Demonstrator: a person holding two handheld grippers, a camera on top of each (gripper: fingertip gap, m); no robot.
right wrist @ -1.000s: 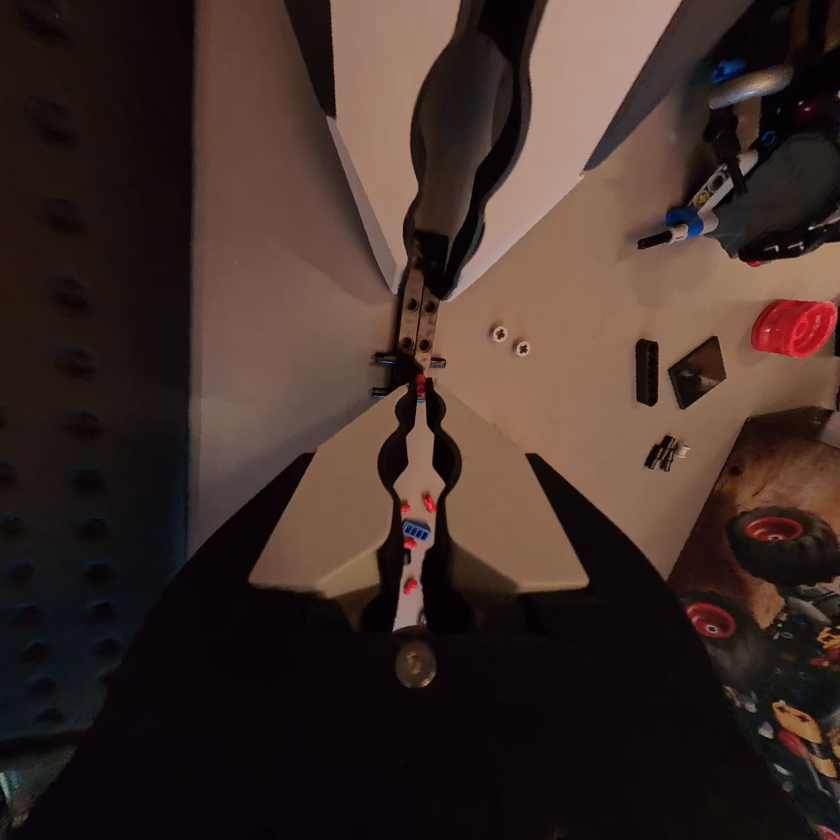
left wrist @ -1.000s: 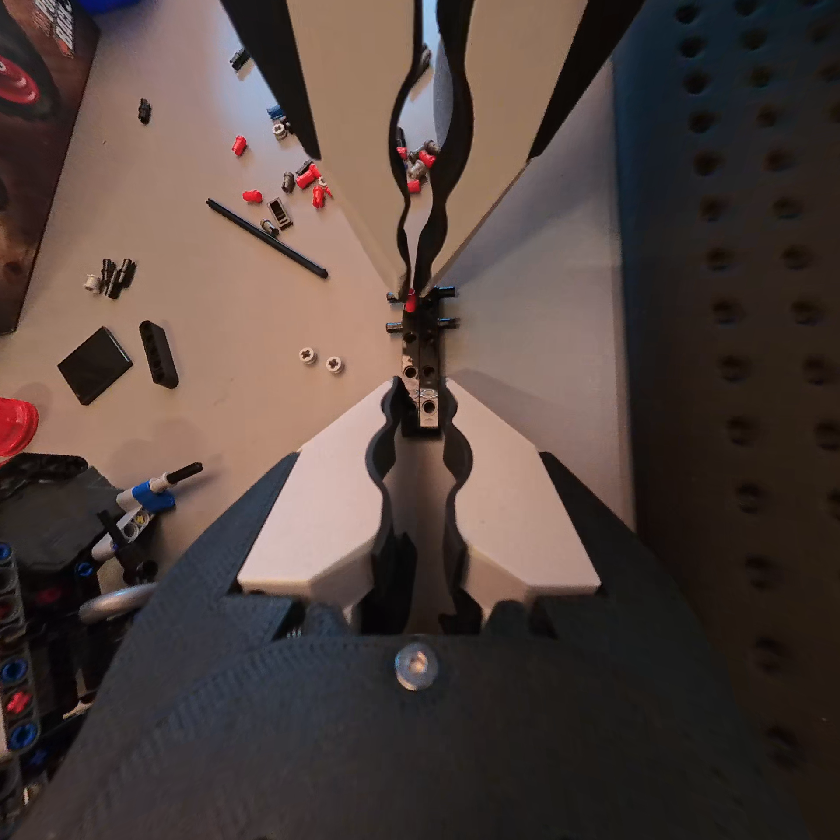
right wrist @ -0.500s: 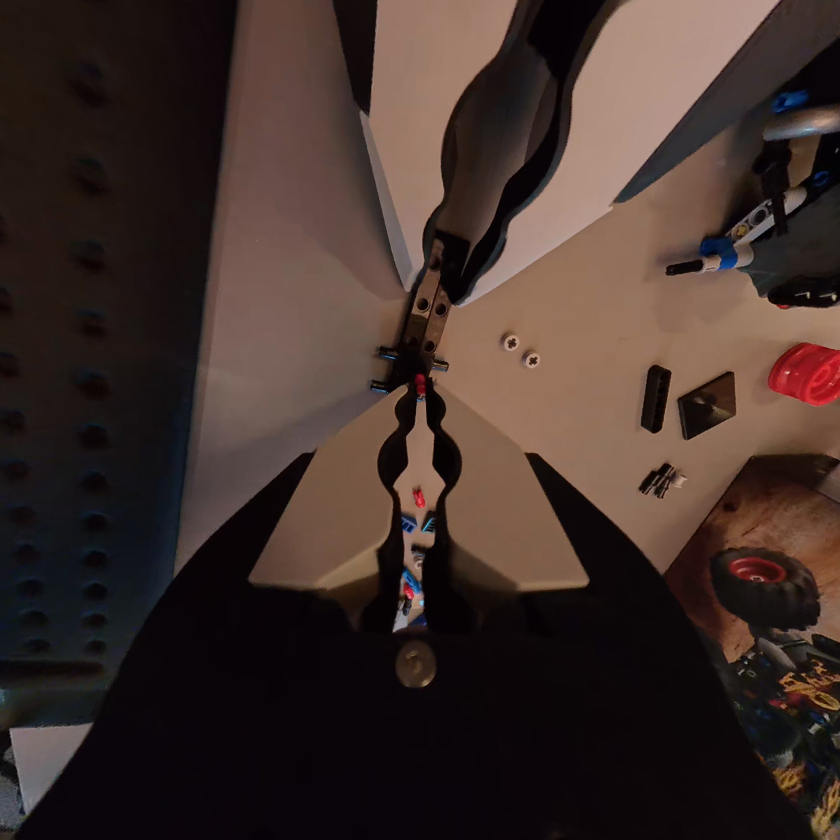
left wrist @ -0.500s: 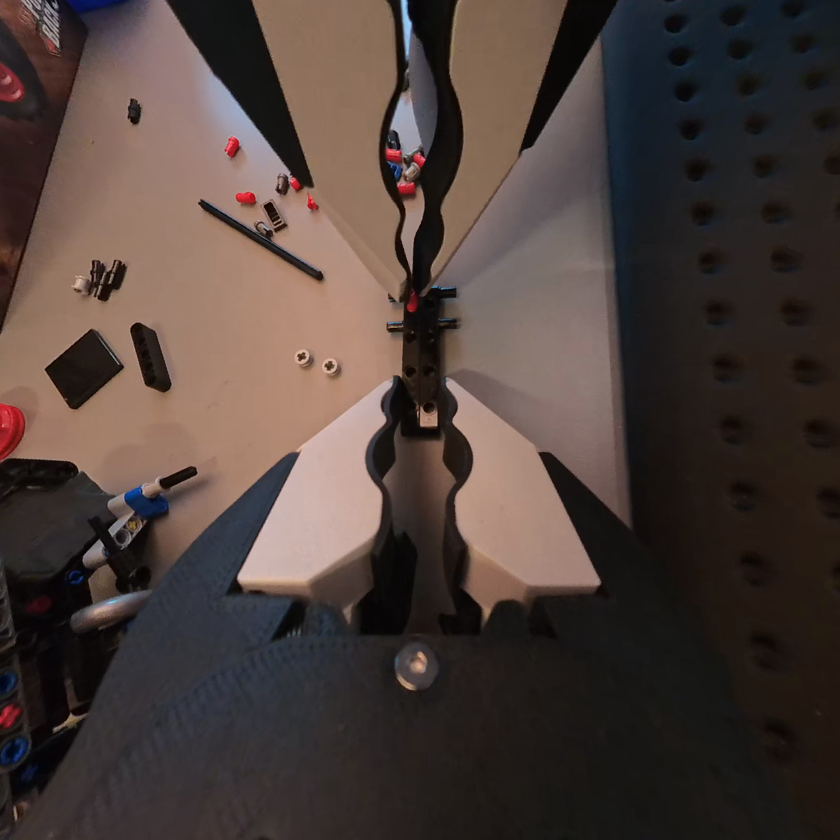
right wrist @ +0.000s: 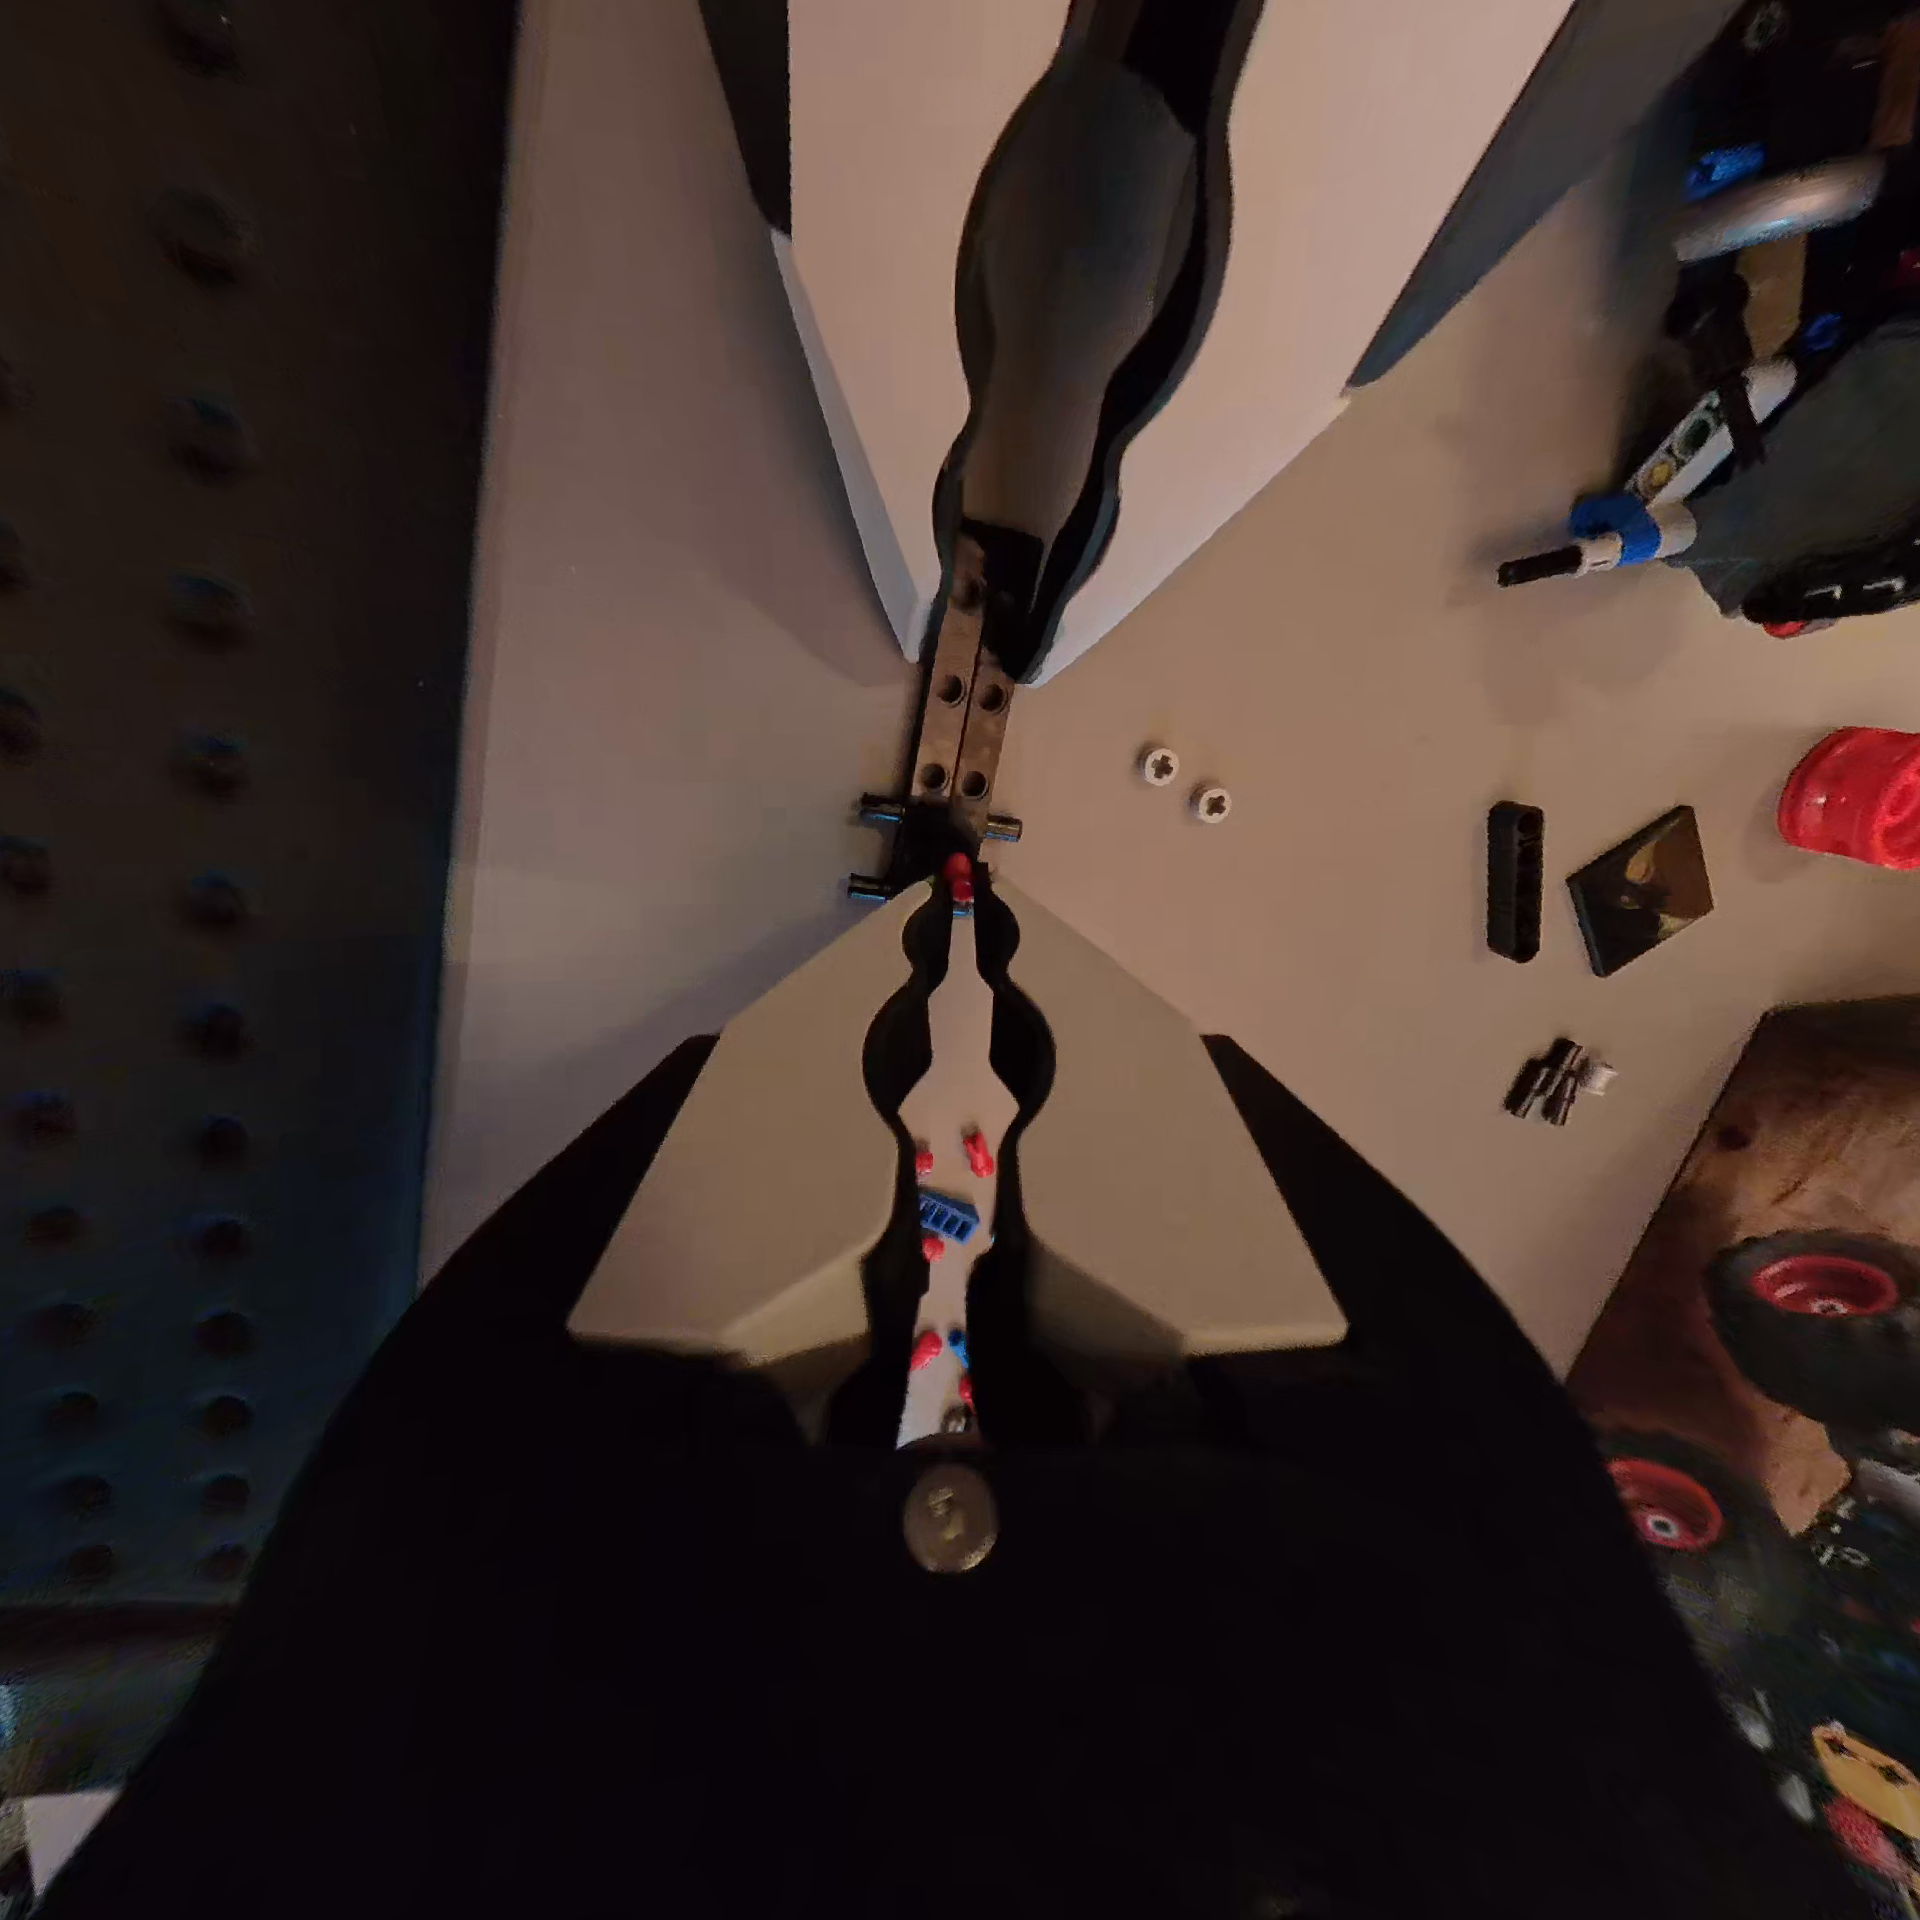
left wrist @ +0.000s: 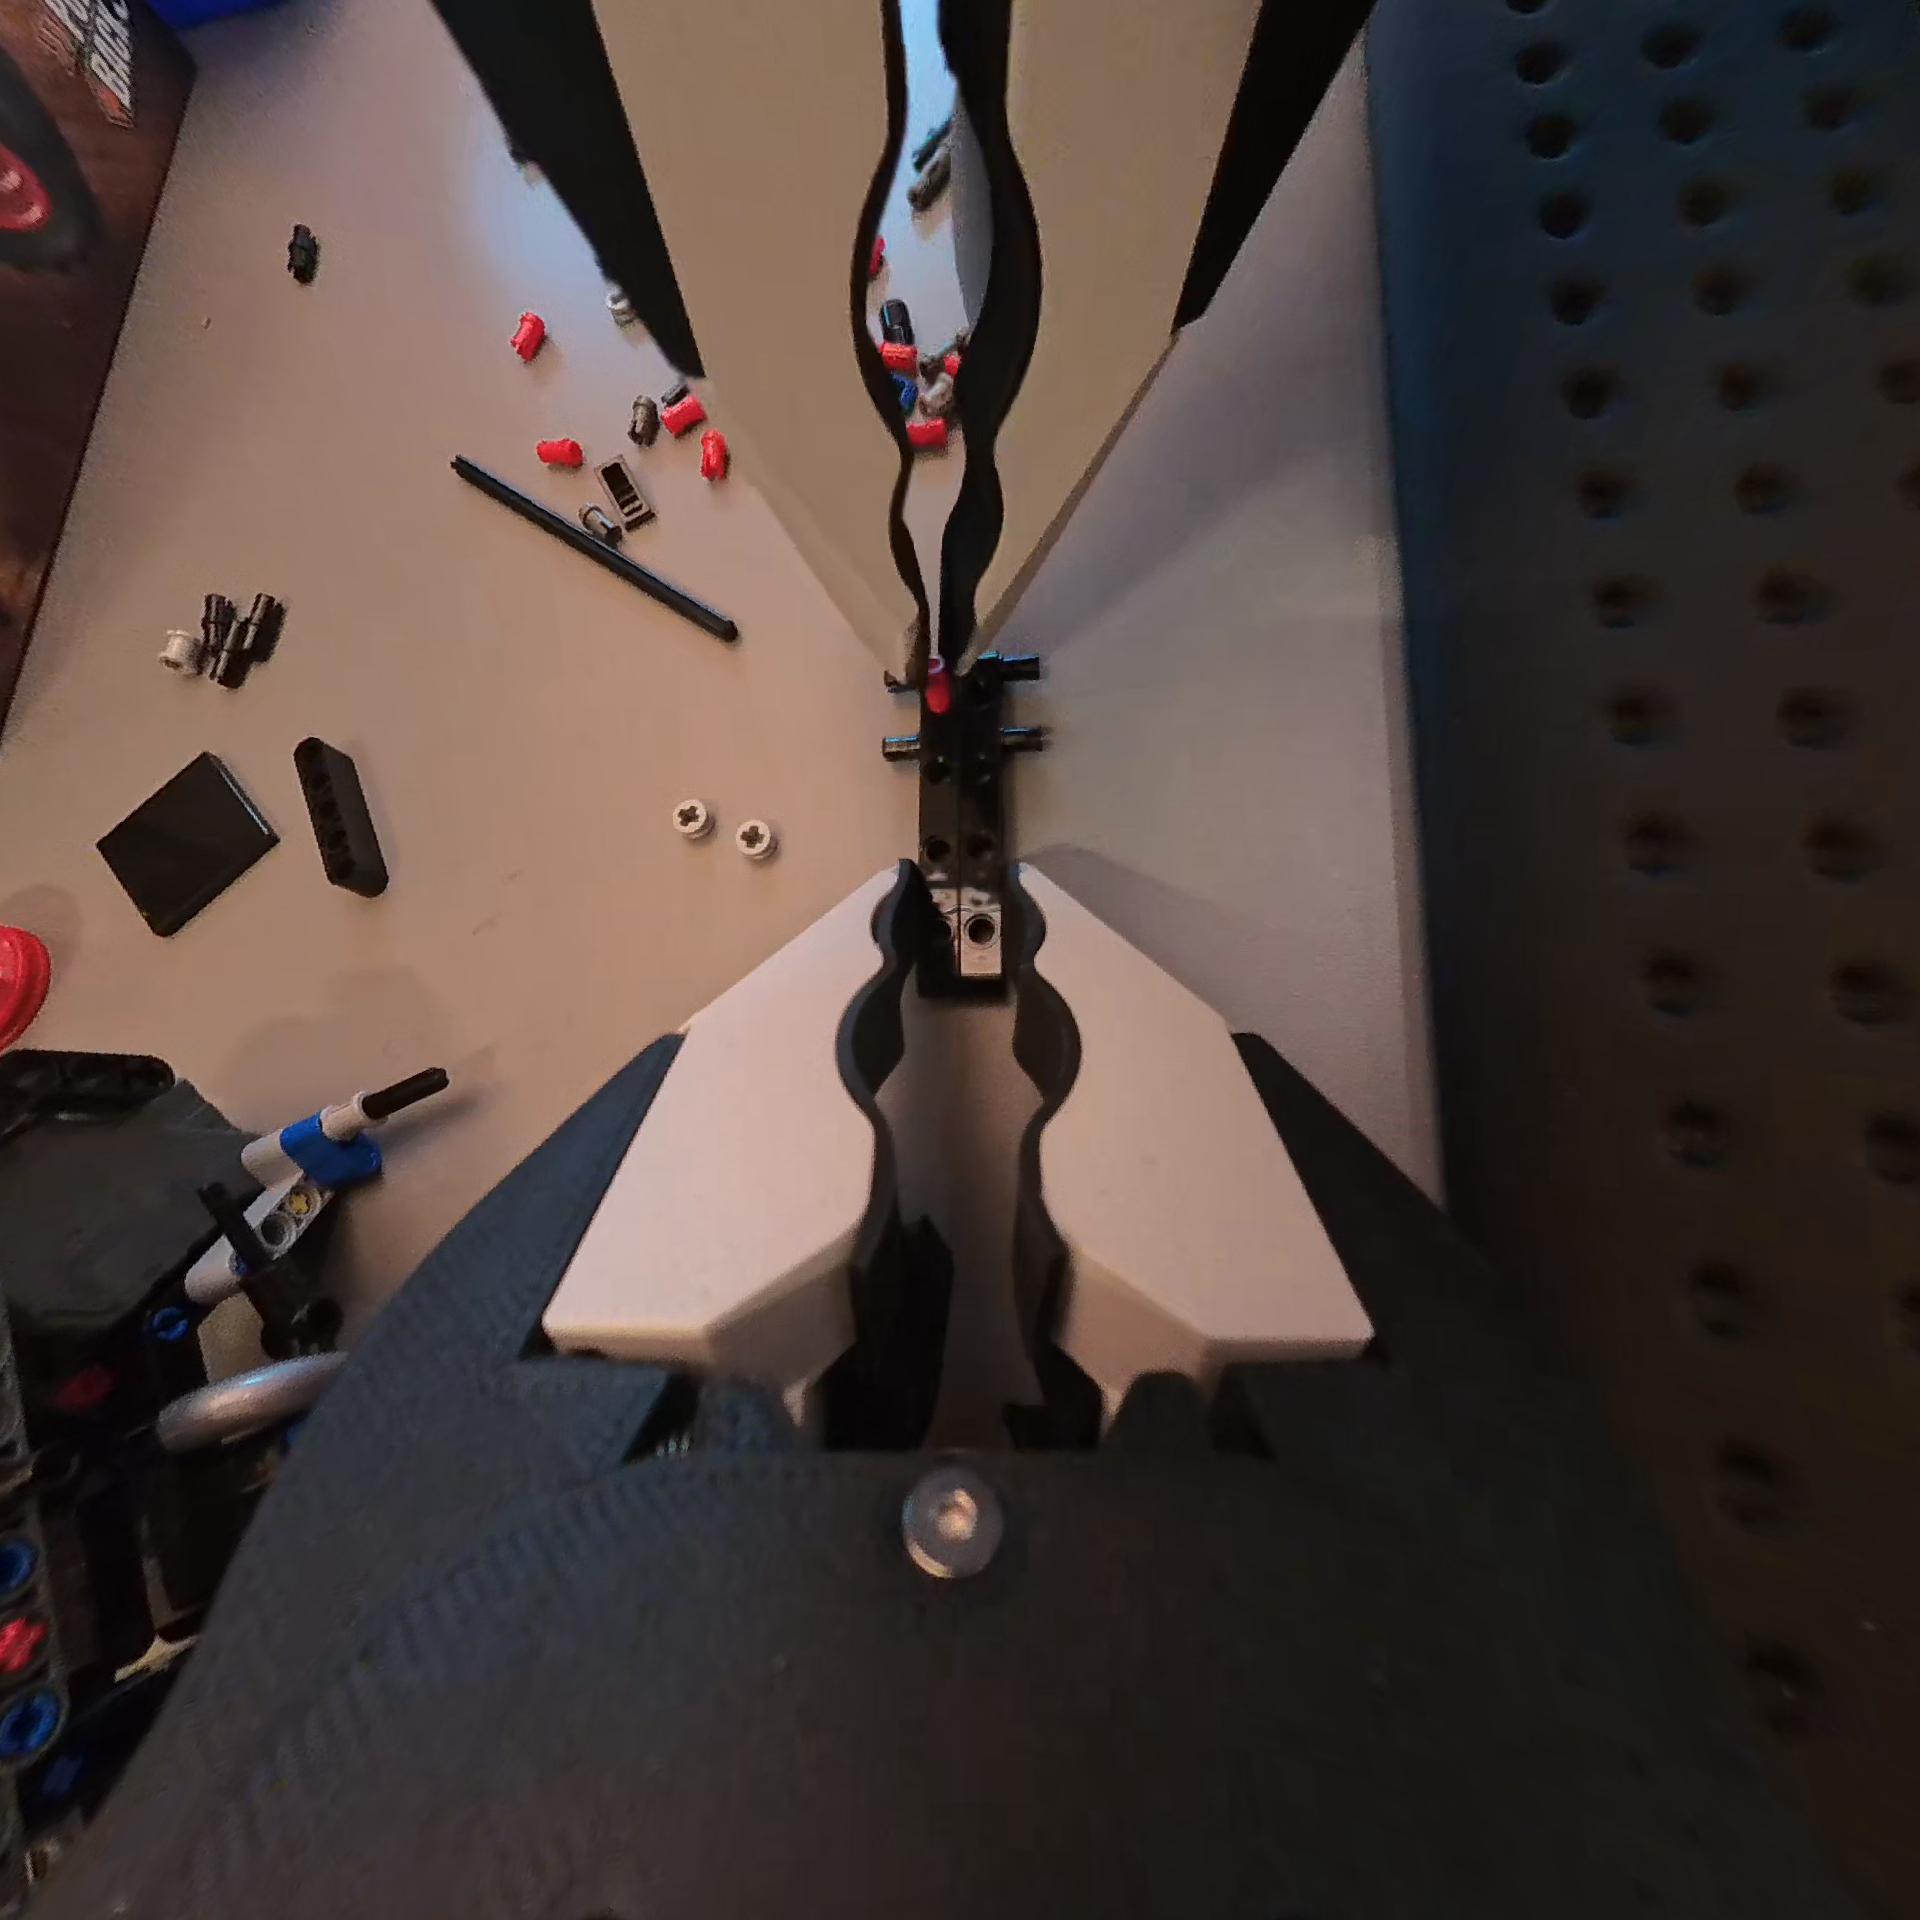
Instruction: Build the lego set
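- Lego beam assembly, black and two beams wide, with pins jutting from its sides, held in the air above the pale tabletop between two opposed claws.
- Left claw reaching forward from below in its own view, fingers nearly level, clamped narrowly on the near end of the assembly.
- Right claw coming in head-on from the far side, tips pinched on a small red pin at the assembly's other end; pin touching the beam, how deep it sits not clear.
- Two white round bushes lying just beside the held piece on the tabletop.
- Short black beam and black square tile farther left, side by side.
- Long black axle among scattered red pins.
- Partly built dark model at the lower left edge.
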